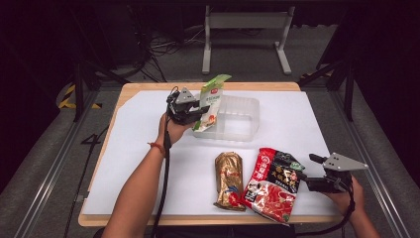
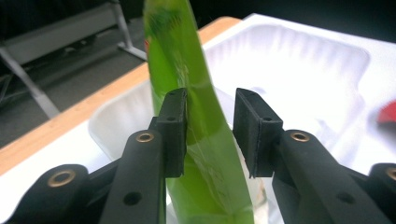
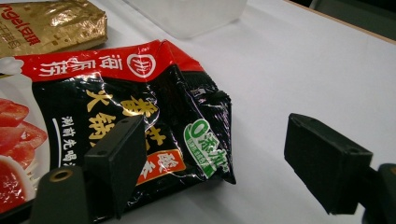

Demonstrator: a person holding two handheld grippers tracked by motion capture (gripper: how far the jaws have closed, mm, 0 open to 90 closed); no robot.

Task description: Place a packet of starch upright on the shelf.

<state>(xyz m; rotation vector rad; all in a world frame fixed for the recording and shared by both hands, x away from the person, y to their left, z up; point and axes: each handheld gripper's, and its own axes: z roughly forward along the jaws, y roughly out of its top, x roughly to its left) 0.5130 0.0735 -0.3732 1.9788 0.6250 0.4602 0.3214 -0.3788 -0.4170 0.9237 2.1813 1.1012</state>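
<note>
- High view: the clear plastic tray stands on the white surface. The green packet stands upright at the tray's near-left corner, with its lower end inside the tray. The left gripper is at the packet's side. The right gripper lies low on the surface, its jaws beside the red and black packet. A gold packet lies just beside that one.
- Left gripper view: the green packet rises between the jaws, inside the tray. The left jaw touches it; the right jaw stands apart from it, so the jaws are partly open and do not press it.
- Right gripper view: the jaws are wide open and hold nothing. The corner of the red and black packet lies between them, near the left jaw. The gold packet is farther off.
</note>
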